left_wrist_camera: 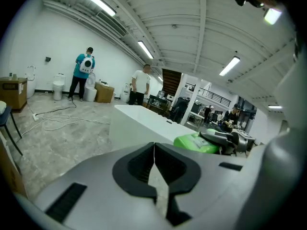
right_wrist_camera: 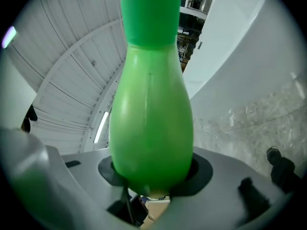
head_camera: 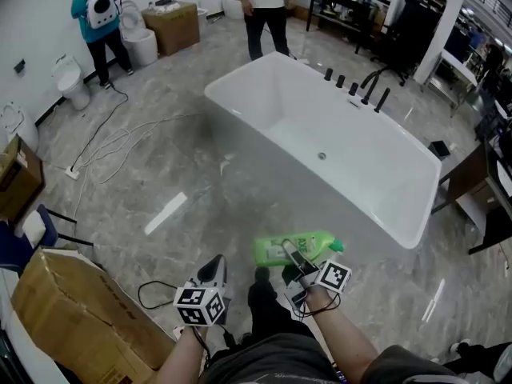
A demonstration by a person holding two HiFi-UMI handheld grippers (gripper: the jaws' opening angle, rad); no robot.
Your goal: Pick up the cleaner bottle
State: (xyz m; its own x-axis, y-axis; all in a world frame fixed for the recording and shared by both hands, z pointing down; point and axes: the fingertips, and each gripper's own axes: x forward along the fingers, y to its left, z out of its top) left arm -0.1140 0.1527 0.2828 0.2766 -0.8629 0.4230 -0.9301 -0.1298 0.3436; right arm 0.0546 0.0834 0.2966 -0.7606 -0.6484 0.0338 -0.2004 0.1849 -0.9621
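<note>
Cleaner bottle [right_wrist_camera: 151,104] clamped in right tongs [head_camera: 293,255], beside bathtub [head_camera: 344,202] wall, left tongs [left_wrist_camera: 154,152] closed, empty, open floor [head_camera: 160,174] leftward

The cleaner bottle [right_wrist_camera: 151,114] is bright green plastic, its bulbous body narrowing to a matching green cap. It is clamped at its wide lower body between the jaws of the right gripper [head_camera: 293,256], held aloft, lying roughly on its side, a pale label facing up.

Head cam looks steeply down, bathtub [head_camera: 360,142] around 2 o'clock. Left gripper view sits low, facing level at that same bathtub, with the cleaner bottle [left_wrist_camera: 194,143] at 4 o'clock. Right gripper view is rolled sideways, with that bottle filling it close-up.
</note>
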